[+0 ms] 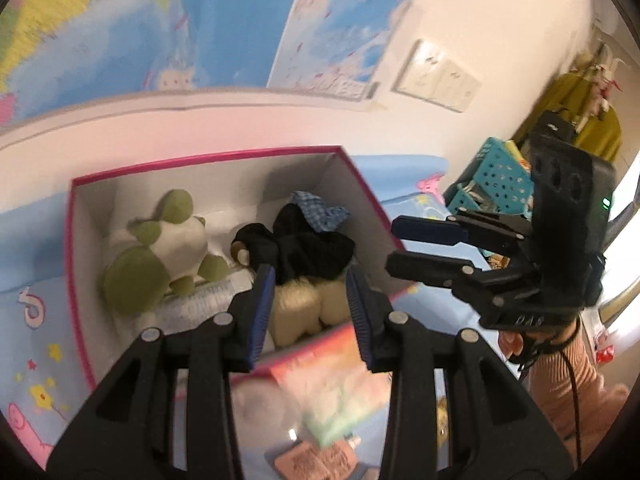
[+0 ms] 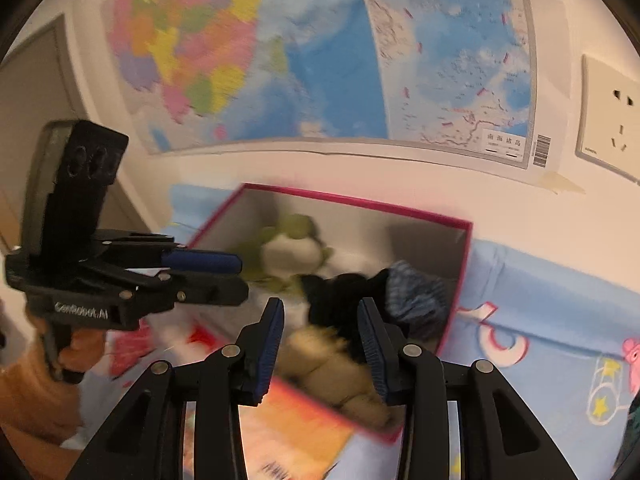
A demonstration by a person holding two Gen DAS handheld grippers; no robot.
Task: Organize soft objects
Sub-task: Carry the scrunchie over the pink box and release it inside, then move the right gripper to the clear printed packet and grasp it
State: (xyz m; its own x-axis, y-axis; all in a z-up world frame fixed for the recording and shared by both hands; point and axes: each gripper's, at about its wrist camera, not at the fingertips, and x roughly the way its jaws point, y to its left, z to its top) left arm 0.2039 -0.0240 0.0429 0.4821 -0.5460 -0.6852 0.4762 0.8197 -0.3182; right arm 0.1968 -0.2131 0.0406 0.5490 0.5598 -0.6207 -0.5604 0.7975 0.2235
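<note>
I see a rectangular cardboard box (image 1: 362,184) with a magenta rim and pale inner walls, sitting on a blue cartoon-printed sheet (image 1: 36,360). Inside lie the soft objects: a plush turtle (image 1: 160,252) in white with olive-green patches at the left end, and a black-and-cream furry toy (image 1: 308,276) with a blue checked cloth (image 1: 320,208) toward the right wall. My left gripper (image 1: 310,312) hangs over the near rim, its ribbed blue pads apart and pressing on nothing, the furry toy showing between them. My right gripper (image 2: 322,344) also stands apart, empty, above the same toy. The left view alone shows a teal perforated basket (image 1: 500,176) and a pink ribbed sleeve (image 1: 560,372); the right view, blurred, alone shows the map (image 2: 320,52) with its barcode and a wall socket (image 2: 616,120). Each gripper crosses the other's view.
</note>
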